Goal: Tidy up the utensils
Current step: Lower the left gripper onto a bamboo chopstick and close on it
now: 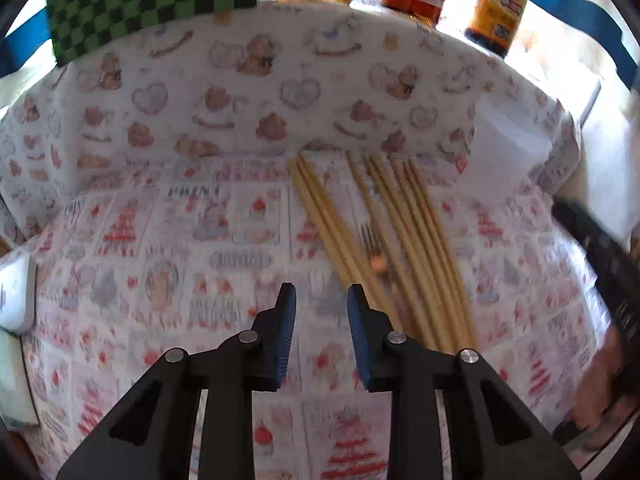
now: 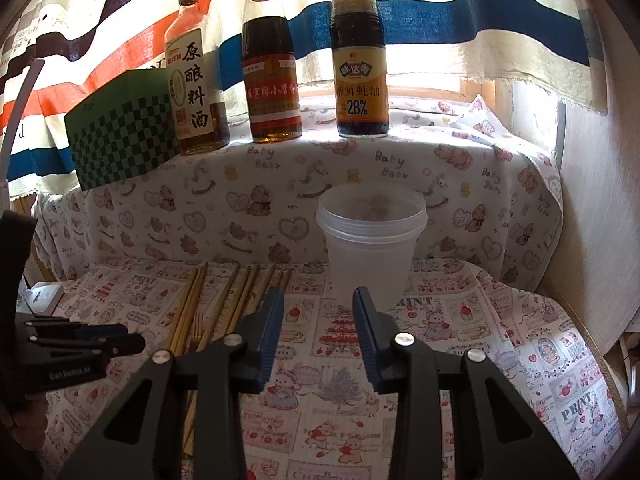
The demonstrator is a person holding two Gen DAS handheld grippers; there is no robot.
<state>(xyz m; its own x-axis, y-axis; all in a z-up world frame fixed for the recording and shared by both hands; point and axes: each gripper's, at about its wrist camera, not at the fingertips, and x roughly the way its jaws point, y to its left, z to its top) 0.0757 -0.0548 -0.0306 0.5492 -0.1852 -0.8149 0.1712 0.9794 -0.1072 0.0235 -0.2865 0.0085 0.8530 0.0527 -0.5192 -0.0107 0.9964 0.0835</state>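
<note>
Two tongs in view, both black with blue pads. Left tongs set at a narrow gap, nothing between the pads, hovering over the printed cloth of the worktop just left of the chopsticks. Right tongs likewise at a narrow gap and empty, aimed toward the plastic cup. Chopsticks lie flat on the cloth in a loose fan, one end toward the back wall; roughly nine or ten wooden sticks, exact count unclear where they overlap and blur. A small fork-like item seems to lie among them, too smeared to confirm. Cup count: two translucent cups nested as one stack, upright, standing right of the chopsticks and apart from them. One white box at the left edge of the worktop. On the ledge behind: one green checkered box and three bottles in a row, striped curtain behind them.
</note>
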